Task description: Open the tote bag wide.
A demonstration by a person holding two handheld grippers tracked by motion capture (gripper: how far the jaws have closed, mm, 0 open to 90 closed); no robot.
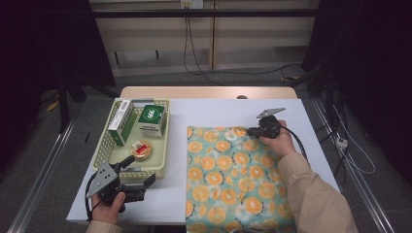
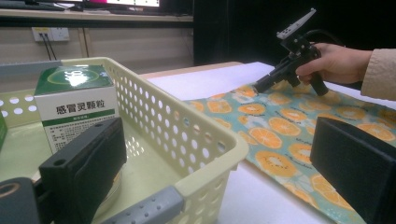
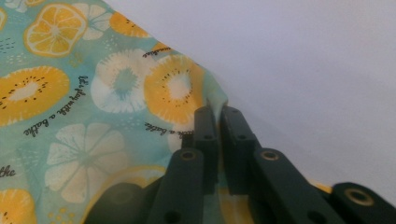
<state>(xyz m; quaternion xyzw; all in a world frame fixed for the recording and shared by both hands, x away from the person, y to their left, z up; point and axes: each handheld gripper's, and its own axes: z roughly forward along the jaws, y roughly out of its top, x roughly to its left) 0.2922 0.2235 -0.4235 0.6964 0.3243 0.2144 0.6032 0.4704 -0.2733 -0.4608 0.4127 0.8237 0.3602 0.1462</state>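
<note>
**A:** So what step are we looking at here? Looks to me like the right gripper (image 3: 217,122) is pinching the far edge of the cloth (image 1: 233,177), the teal one with the orange slices, which is lying flat on the white table (image 1: 214,111) right of the basket (image 1: 104,148).

**B:** Yeah, that's my read too. In the right gripper view the jaws are sitting nearly together with a ridge of fabric bunching up between them, right by the cloth's edge where it meets bare table. So it's gripping the cloth, not just touching it. I'm guessing this is the start of a fold, or of lifting it.

**A:** And the other hand?

**B:** The left gripper (image 1: 138,174) is hanging at the near end of the basket with its jaws spread wide, holding nothing. In its own view one jaw is sitting inside the basket wall near the green and white box (image 2: 77,105), the other outside over the cloth side. It's straddling the rim, but I can't tell if it's touching.

**A:** Next move?

**B:** Probably lifting that pinched edge without letting the thin fabric slip out, then carrying it toward the person. The grip is only catching a small bit of cloth, so a slow pull seems safer.
</note>
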